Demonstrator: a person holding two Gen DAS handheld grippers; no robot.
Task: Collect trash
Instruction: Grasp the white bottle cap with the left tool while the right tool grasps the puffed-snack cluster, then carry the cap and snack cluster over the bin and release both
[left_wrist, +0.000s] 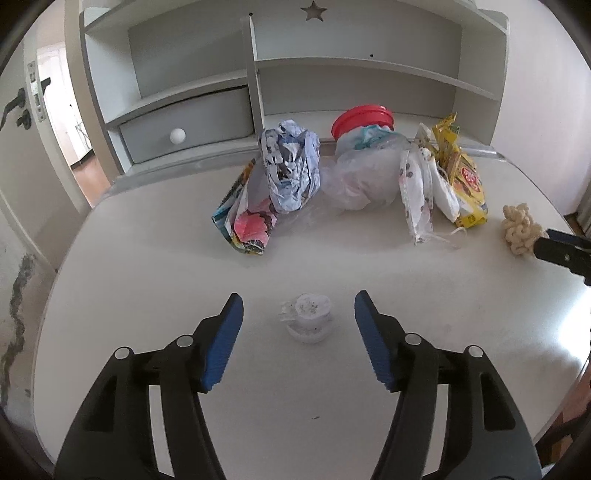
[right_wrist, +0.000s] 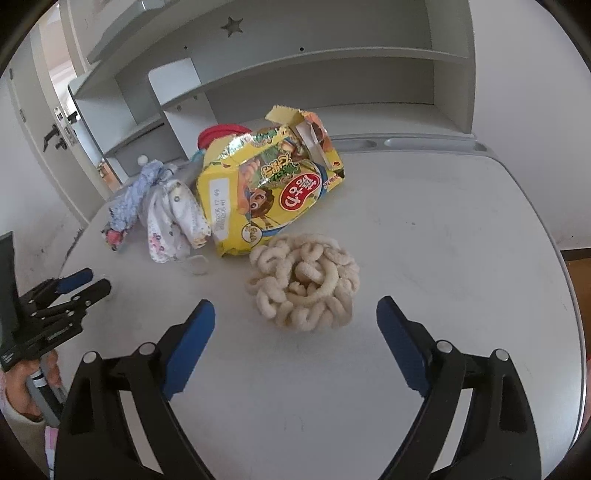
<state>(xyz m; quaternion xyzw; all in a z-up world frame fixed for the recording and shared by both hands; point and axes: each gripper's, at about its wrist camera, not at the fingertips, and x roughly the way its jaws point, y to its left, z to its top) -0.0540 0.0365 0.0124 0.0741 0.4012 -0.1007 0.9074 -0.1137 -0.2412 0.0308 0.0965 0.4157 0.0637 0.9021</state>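
Nothing looks collected yet: both tools stand open and empty. A small crumpled white cup (left_wrist: 307, 317) sits between the left tool's (left_wrist: 298, 317) jaws, a knot of puffed snack rings (right_wrist: 304, 284) just ahead of the right tool (right_wrist: 295, 325); wrappers (left_wrist: 458, 173) lie beyond on the bench (left_wrist: 147, 258)

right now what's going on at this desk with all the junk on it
A person is clearing trash off a white desk with a handheld gripper in each hand. The left gripper stands open around a small crumpled white cup, not touching it. The right gripper is open just short of a pile of puffed snack rings. A yellow snack bag, crumpled paper and wrappers wait behind.
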